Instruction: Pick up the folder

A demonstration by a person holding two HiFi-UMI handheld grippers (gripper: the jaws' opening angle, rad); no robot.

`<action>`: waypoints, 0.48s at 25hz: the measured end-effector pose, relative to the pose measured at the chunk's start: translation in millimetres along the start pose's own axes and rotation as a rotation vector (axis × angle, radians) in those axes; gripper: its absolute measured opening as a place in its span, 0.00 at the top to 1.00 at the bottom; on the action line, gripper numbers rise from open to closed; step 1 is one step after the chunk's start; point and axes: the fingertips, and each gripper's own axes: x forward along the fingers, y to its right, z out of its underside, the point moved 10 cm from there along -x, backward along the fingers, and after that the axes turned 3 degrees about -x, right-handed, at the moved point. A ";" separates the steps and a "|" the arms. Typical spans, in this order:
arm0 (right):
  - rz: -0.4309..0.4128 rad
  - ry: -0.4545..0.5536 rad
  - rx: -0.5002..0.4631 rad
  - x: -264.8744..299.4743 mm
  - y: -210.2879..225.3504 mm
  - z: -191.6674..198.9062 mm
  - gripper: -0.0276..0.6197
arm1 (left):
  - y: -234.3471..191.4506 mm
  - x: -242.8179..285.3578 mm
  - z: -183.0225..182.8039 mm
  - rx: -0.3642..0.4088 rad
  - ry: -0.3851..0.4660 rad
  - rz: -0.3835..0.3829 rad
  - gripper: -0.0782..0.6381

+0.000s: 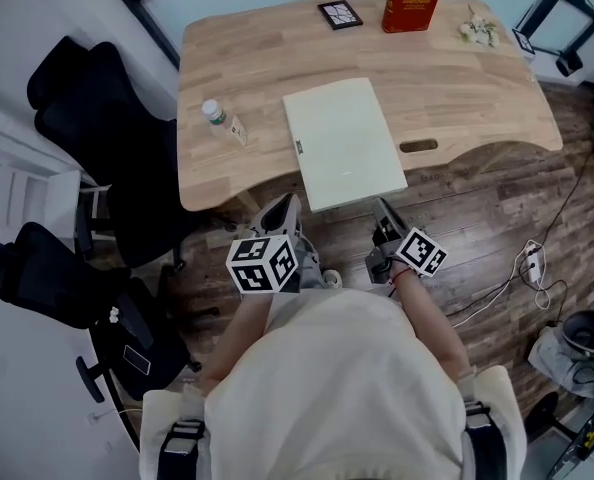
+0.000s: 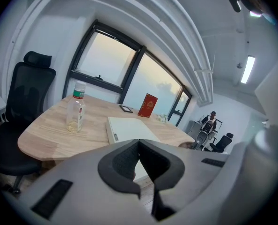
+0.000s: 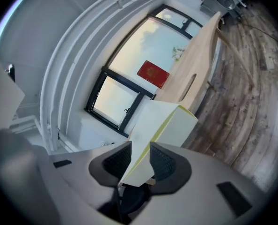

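We found the tabletop (image 1: pixel 477 98) open between the folder (image 1: pixel 342 143) and the right edge, broken only by a slot (image 1: pixel 418 146) close to the near edge. The folder lay across the middle and overhung the near edge. A bottle (image 1: pixel 222 123) stood near the left edge, apart from the folder. A red book (image 1: pixel 412 0), a black frame (image 1: pixel 339 14) and a small white cluster (image 1: pixel 477 30) lined the far edge. Black chairs (image 1: pixel 97 118) crowded the left side.
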 end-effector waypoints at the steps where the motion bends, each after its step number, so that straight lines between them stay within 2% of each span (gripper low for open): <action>1: -0.001 0.003 0.029 0.4 4.2 0.9 0.74 | -0.5 2.6 -1.8 0.002 -0.002 0.003 0.86; 8: -0.038 0.031 0.213 8.4 29.2 3.5 0.43 | -5.3 18.4 -10.6 0.018 -0.018 0.016 0.86; 12: -0.053 0.049 0.311 15.8 40.3 5.8 0.32 | -9.0 24.2 -13.3 0.016 -0.027 0.018 0.86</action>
